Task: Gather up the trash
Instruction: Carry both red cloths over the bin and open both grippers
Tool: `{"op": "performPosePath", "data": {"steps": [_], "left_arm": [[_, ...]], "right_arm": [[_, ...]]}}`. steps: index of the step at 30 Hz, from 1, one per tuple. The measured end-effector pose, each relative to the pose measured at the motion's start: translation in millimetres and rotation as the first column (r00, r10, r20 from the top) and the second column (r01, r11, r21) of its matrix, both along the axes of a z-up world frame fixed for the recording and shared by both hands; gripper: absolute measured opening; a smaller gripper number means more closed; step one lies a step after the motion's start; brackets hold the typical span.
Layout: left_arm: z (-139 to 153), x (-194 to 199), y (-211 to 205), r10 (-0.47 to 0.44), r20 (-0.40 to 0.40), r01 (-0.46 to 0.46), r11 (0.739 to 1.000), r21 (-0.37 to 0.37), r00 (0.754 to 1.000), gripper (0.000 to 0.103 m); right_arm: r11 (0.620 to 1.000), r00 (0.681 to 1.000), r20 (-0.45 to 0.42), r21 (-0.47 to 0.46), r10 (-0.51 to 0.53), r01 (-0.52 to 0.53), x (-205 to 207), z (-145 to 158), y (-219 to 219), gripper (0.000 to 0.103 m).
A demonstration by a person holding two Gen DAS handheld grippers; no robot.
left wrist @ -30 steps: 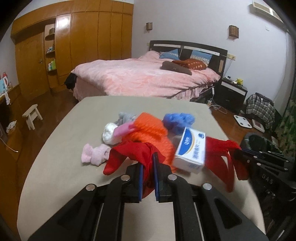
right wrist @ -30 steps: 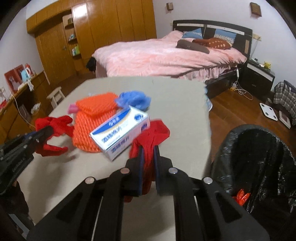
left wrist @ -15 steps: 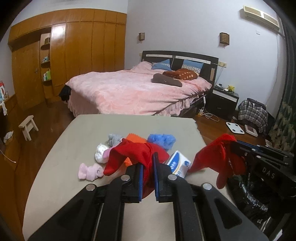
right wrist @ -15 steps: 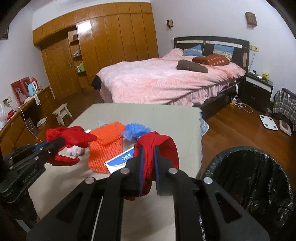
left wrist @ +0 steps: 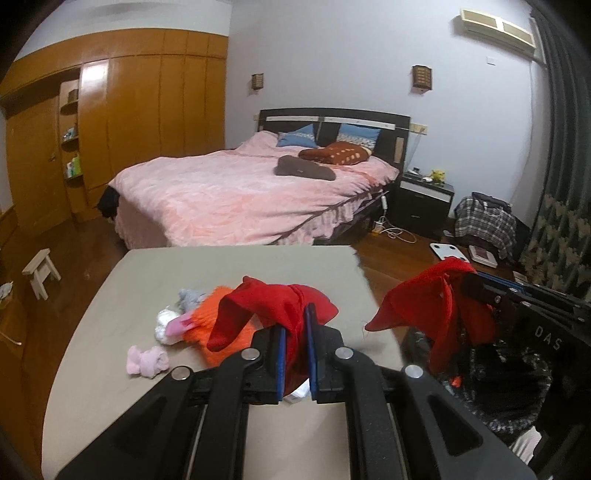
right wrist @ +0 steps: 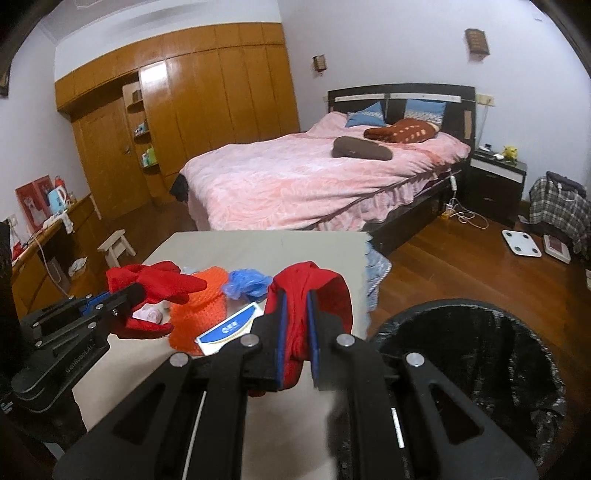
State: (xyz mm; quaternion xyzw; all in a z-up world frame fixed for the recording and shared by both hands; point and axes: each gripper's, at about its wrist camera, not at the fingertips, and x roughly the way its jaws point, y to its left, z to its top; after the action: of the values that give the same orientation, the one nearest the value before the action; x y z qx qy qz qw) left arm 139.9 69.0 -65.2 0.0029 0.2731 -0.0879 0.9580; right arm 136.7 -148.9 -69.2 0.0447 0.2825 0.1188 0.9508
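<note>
Red cloth pinched in left gripper, second red cloth pinched in right gripper; both now lifted off beige table, higher than a second ago. Right load near black-lined trash bin, beyond table edge. Open floor around bin; drop path unobstructed.

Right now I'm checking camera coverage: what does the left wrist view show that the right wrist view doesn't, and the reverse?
Only the left wrist view shows the air conditioner high on the wall, plus the pink sock lying fully exposed on the table.

Only the right wrist view shows the blue bundle, the white and blue box and the bin's whole dark opening.

Both show the left gripper and right gripper, jaws each closed on a red cloth, the orange mesh and the bed.
</note>
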Motion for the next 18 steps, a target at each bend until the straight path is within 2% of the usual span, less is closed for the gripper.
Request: {"op": "performPosePath", "data": {"steps": [9, 18], "left_arm": [[4, 0, -52, -0.097, 0.016, 0.097, 0.995, -0.009, 0.995, 0.01], [5, -2, -114, -0.224, 0.023, 0.225, 0.974, -0.02, 0.974, 0.01]], "right_arm": [[0.994, 0.994, 0.015, -0.01, -0.106, 0.106, -20, 6, -49, 0.01], [0.972, 0.972, 0.026, -0.028, -0.232, 0.233, -43, 5, -107, 0.01]]}}
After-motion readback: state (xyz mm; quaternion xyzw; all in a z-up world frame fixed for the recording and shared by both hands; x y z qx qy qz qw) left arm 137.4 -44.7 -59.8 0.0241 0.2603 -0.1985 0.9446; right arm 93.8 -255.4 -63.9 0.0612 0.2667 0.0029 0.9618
